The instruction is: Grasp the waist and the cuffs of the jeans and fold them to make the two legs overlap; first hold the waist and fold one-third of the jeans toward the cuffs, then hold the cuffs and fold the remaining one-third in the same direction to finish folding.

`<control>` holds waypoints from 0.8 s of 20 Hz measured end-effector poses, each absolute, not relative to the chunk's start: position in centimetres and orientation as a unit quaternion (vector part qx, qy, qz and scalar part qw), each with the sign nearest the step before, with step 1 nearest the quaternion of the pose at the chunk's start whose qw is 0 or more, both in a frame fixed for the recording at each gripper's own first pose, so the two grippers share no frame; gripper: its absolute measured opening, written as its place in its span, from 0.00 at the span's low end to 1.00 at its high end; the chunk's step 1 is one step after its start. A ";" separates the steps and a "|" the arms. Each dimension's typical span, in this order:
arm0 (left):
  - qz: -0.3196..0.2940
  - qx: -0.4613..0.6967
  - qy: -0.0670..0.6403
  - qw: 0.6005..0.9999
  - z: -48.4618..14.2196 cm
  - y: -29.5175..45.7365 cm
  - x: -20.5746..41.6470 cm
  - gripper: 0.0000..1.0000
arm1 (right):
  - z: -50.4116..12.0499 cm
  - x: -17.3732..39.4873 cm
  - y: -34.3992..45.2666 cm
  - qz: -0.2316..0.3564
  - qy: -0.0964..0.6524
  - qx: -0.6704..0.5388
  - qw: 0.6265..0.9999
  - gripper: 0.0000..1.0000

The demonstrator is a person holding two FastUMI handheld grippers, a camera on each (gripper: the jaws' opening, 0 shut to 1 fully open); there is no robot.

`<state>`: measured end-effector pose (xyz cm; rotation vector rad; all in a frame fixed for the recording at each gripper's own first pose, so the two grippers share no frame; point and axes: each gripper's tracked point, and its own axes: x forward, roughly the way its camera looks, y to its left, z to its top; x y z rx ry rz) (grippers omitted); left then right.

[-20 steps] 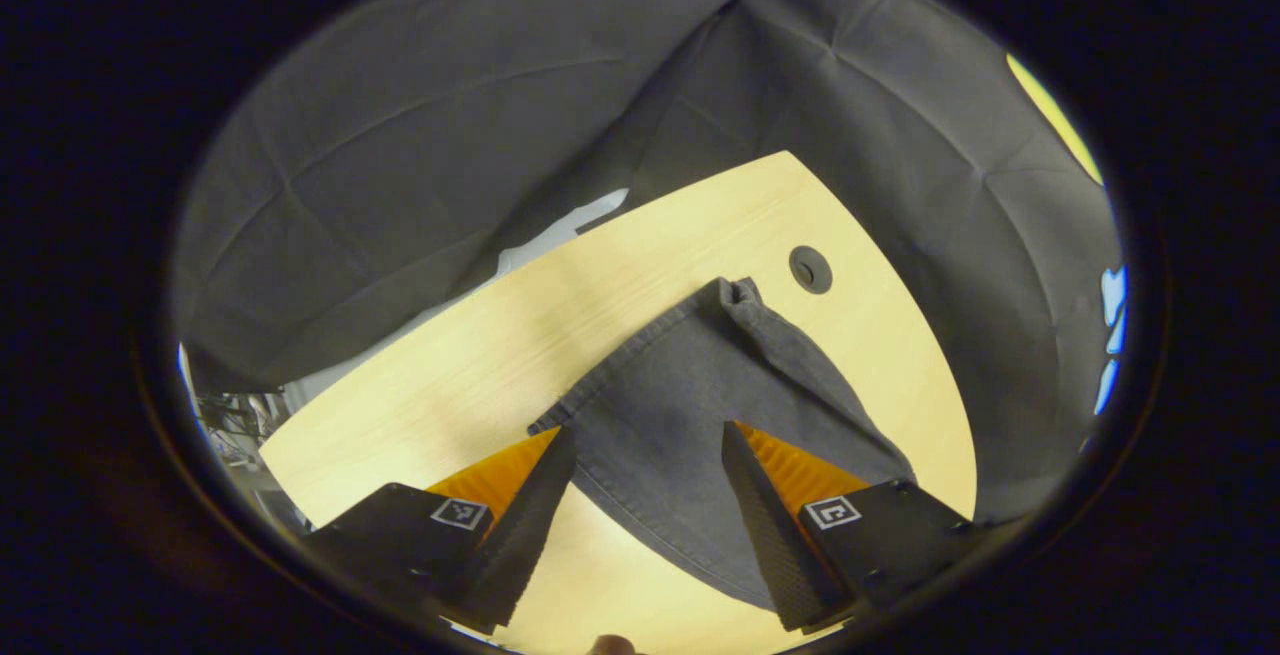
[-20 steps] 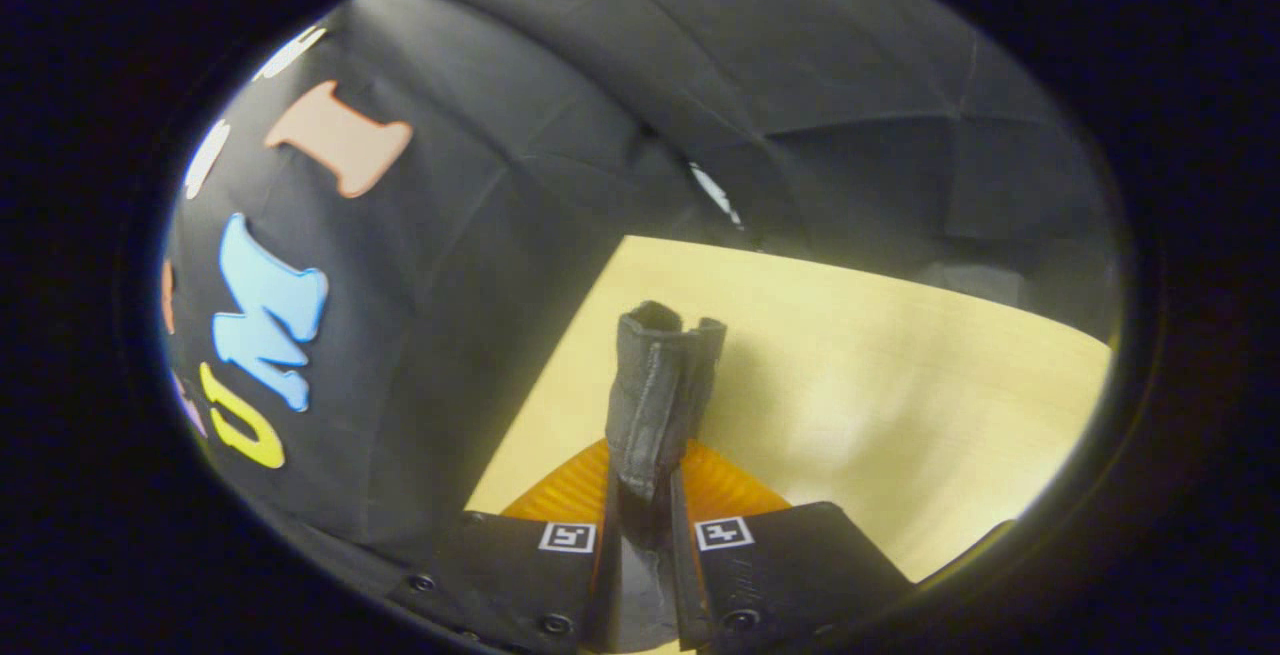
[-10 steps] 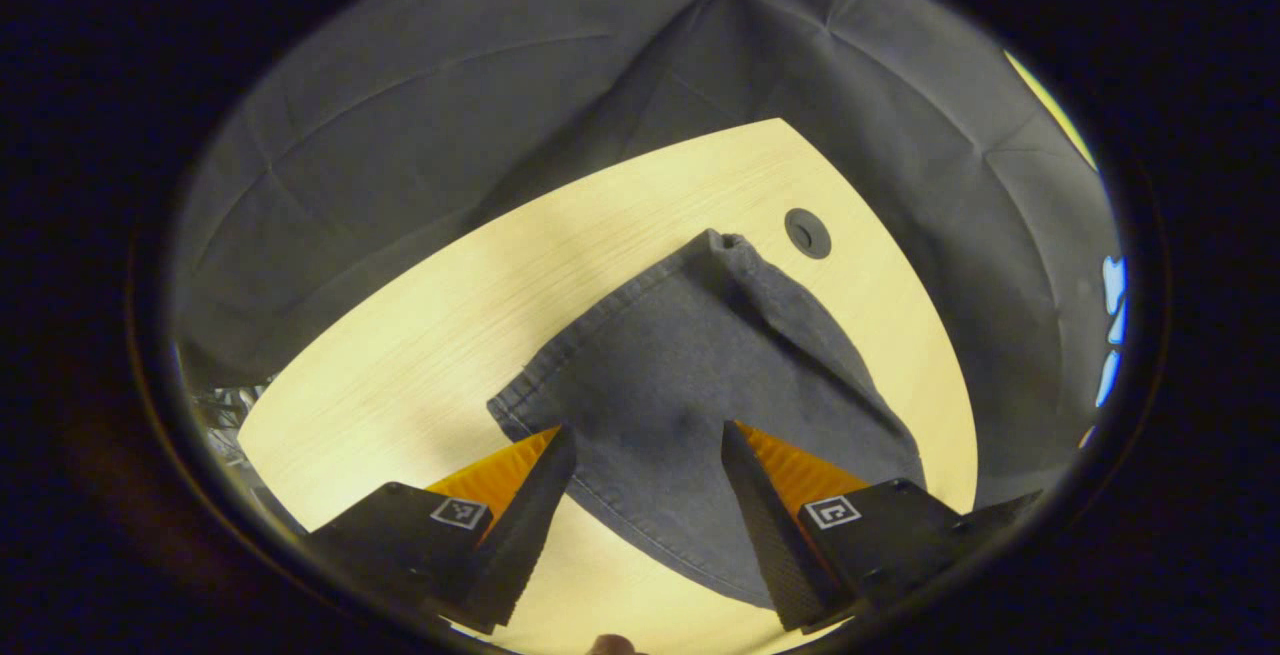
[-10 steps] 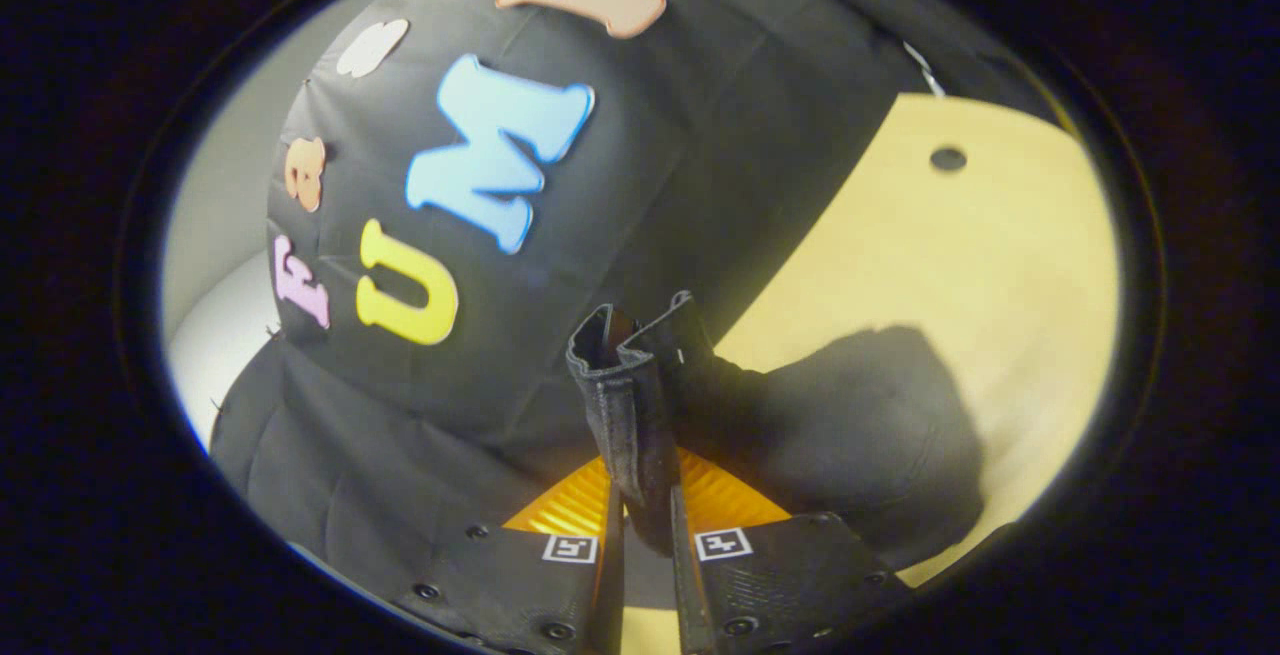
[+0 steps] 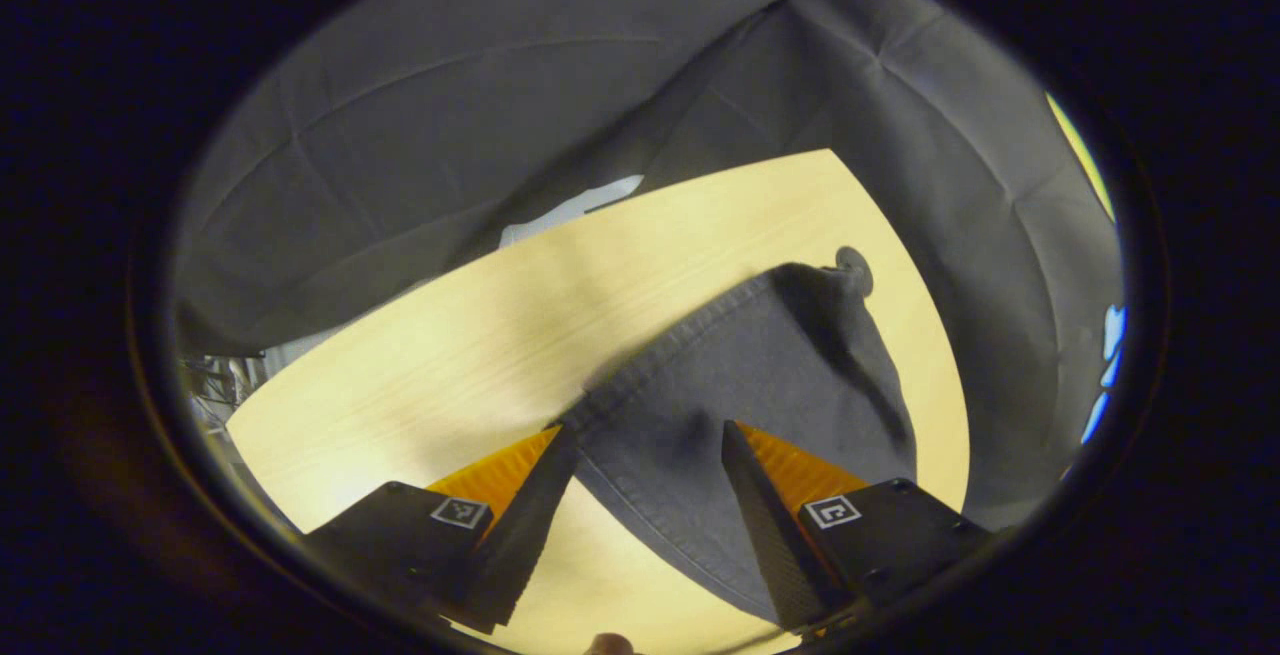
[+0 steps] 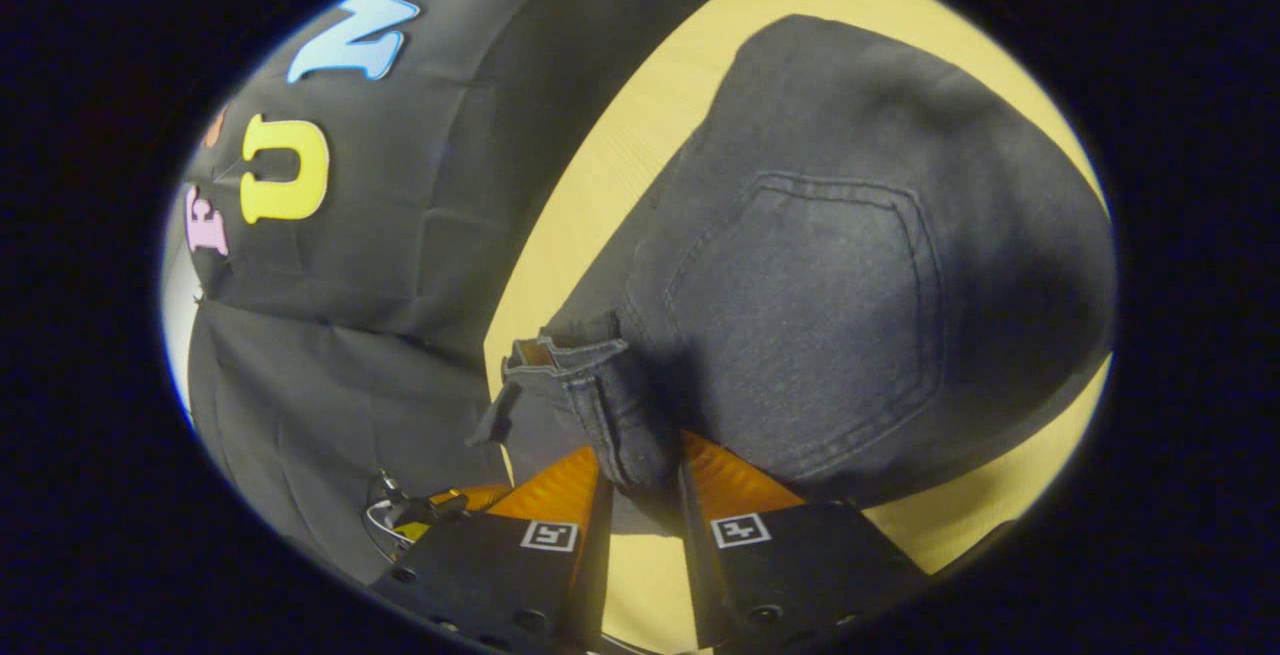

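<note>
Jeans (image 6: 850, 265) of dark grey denim lie on the light wooden table (image 5: 440, 355), back pocket (image 6: 800, 315) facing up. My right hand-held gripper (image 6: 645, 495) is clenched on a bunched waistband edge. My left hand-held gripper (image 5: 645, 485) hangs spread wide above the hem, fingers apart, grasping nothing I can see.

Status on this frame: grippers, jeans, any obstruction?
Right gripper shut on jeans at the waist. Left gripper open over the denim. Jeans on table. No obstruction seen.

Pale wooden table (image 5: 450, 355), black cloth wall (image 5: 420, 135)
</note>
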<state>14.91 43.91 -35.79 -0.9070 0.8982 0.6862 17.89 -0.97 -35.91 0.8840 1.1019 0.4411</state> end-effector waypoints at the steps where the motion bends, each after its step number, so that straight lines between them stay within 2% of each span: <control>1: 0.316 -0.411 0.406 0.752 -35.5 44.6 14.8 0.99 | -34.5 18.3 -1.8 0.207 0.491 0.400 0.746 0.34; 2: 0.319 -0.400 0.405 0.757 -35.6 45.3 14.8 0.98 | -32.9 17.9 -2.4 0.216 0.479 0.398 0.752 0.36; 3: 0.326 -0.382 0.404 0.764 -35.7 46.4 14.7 0.97 | -31.7 17.9 -3.3 0.223 0.471 0.398 0.755 0.42; 6: 0.324 -0.329 0.422 0.780 -36.8 47.8 14.6 0.99 | -27.7 16.8 -3.6 0.252 0.445 0.402 0.760 0.94; 9: 0.309 -0.266 0.451 0.794 -38.0 47.6 14.2 0.99 | -26.8 15.7 -6.6 0.254 0.440 0.365 0.780 0.95; 10: 0.300 -0.233 0.455 0.805 -38.1 47.5 14.4 0.94 | -27.2 15.3 -7.8 0.248 0.445 0.358 0.782 0.95; 11: 0.295 -0.201 0.452 0.817 -37.7 47.4 14.6 0.97 | -28.0 14.9 -8.8 0.238 0.454 0.354 0.782 0.95; 13: 0.287 -0.161 0.448 0.832 -37.6 47.5 14.8 0.93 | -29.4 13.9 -10.3 0.219 0.471 0.358 0.776 0.95; 16: 0.283 -0.188 0.406 0.848 -37.6 47.5 14.7 0.49 | -30.1 13.5 -11.4 0.199 0.474 0.359 0.779 0.95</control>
